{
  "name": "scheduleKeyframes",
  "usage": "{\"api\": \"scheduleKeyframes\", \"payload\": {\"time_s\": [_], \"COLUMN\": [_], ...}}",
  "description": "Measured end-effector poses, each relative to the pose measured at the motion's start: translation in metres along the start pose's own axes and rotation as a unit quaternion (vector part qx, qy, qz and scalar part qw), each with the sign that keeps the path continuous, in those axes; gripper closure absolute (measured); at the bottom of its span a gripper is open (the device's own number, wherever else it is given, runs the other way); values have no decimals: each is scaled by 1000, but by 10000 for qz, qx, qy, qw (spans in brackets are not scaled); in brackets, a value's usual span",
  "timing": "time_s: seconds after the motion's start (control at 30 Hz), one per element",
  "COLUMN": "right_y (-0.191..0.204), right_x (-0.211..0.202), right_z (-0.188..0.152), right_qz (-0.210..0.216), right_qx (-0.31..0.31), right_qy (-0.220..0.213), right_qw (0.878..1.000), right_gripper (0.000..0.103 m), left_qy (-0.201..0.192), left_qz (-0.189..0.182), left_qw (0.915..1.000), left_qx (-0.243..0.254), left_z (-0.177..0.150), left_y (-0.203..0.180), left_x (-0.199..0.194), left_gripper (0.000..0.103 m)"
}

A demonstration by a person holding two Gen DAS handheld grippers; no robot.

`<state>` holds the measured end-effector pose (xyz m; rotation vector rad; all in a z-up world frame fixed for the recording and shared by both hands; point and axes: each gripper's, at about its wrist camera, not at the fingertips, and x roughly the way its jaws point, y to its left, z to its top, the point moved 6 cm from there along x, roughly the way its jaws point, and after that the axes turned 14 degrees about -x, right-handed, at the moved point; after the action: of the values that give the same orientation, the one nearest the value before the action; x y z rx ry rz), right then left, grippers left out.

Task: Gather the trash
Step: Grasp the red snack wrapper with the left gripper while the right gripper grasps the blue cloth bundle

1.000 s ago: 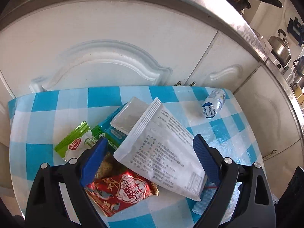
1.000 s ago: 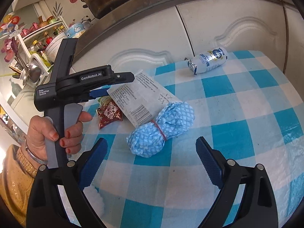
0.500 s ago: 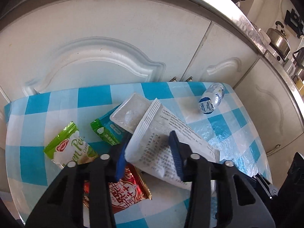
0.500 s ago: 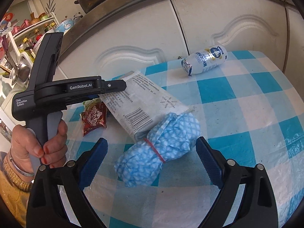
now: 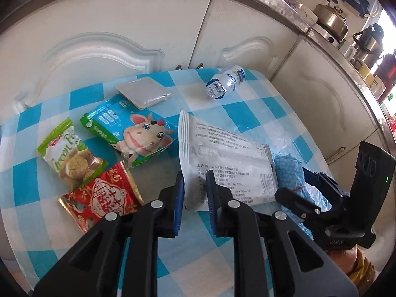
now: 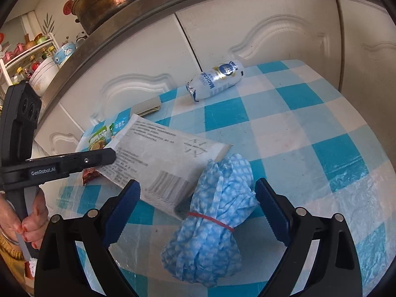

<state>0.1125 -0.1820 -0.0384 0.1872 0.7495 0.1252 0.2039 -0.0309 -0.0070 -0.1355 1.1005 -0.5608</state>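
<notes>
Now pinching the white packet [image 5: 222,163] tight between left fingers [image 5: 178,198], lifted off the desk [image 5: 284,113]. Right fingers [image 6: 272,212] wide apart, empty, blue cloth bundle [image 6: 212,225] between.

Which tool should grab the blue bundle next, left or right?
Right. The right tool is open with the blue bundle lying between its fingers. The left tool is shut on the white packet, so it is busy.

"GenRobot.AI" on the left gripper [image 6: 112,154]; "Green" on the green wrapper [image 5: 70,154].
</notes>
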Motion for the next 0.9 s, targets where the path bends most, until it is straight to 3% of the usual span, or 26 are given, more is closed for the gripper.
{"api": "scheduleKeyframes", "payload": {"time_s": [0.03,0.07,0.1,0.17,0.23,0.3,0.43,0.5,0.77,0.83,0.9], "right_y": [-1,-2,-2,-2,-2,-2,-2,-1,8,9,8], "right_x": [-1,-1,-1,-1,0,0,1,1,6,6,7], "right_z": [-1,-2,-2,-2,-1,-2,-2,-2,-1,-1,-1], "right_qz": [26,66,84,122,167,218,261,267,164,119,20], "right_qx": [34,62,72,63,81,114,132,114,-158,-194,-195], "right_qy": [7,6,1,2,-3,-4,5,12,156,178,194], "right_qw": [10000,10000,9999,9999,9998,9997,9996,9996,9996,9996,9996], "right_gripper": [10,10,10,10,10,10,10,10,10,10,24], "left_qy": [-148,-283,-442,-724,-847,-849,-703,-611,-655,-763,-855], "left_qz": [153,287,489,966,1192,1409,1868,1865,1868,1968,1995], "left_qw": [9998,9991,9977,9921,9882,9845,9765,9768,9755,9736,9725], "left_qx": [-35,-101,-178,-343,-464,-607,-810,-853,-958,-872,-845], "left_z": [1,1,2,3,-1,-5,-8,-8,-6,-7,-7], "left_y": [6,11,18,34,47,59,78,81,78,76,74], "left_x": [-6,-12,-19,-30,-38,-39,-25,-16,1,0,-2], "left_gripper": [81,71,53,31,31,23,20,16,17,28,50]}}
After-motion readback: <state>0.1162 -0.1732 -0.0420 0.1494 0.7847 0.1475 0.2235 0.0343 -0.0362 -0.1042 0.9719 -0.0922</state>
